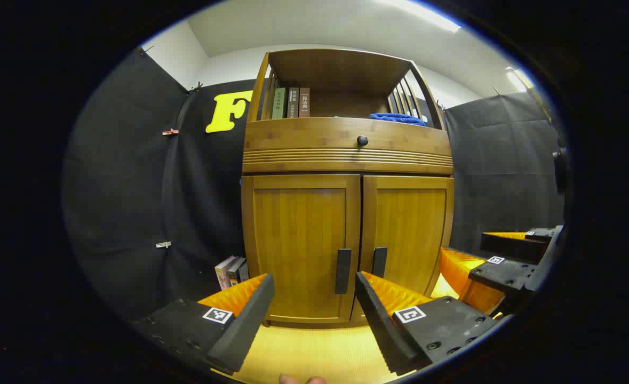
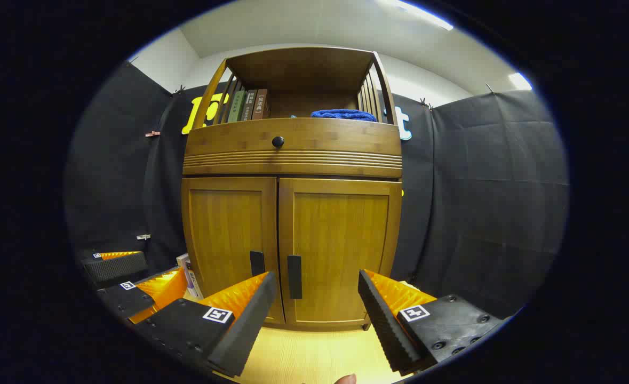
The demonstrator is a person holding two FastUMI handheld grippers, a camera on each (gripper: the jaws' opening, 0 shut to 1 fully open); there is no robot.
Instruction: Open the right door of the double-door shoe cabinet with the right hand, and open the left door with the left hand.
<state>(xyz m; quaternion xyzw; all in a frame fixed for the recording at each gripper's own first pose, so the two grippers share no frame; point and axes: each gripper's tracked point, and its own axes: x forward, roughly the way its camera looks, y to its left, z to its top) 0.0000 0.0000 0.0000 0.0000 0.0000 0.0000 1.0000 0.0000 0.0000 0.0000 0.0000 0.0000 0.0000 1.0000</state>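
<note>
Though doors [image 2: 293, 240] shut, handles [image 2: 294, 276] upright.

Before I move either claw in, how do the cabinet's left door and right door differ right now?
Little sets them apart. The left door carries its dark vertical handle on its right edge; the right door carries its handle on its left edge, so the two handles flank the centre seam. In the left gripper view, the left claw lines up with the left door's handle, not the right door's. Both doors are shut, the same wood and panel shape.
</note>
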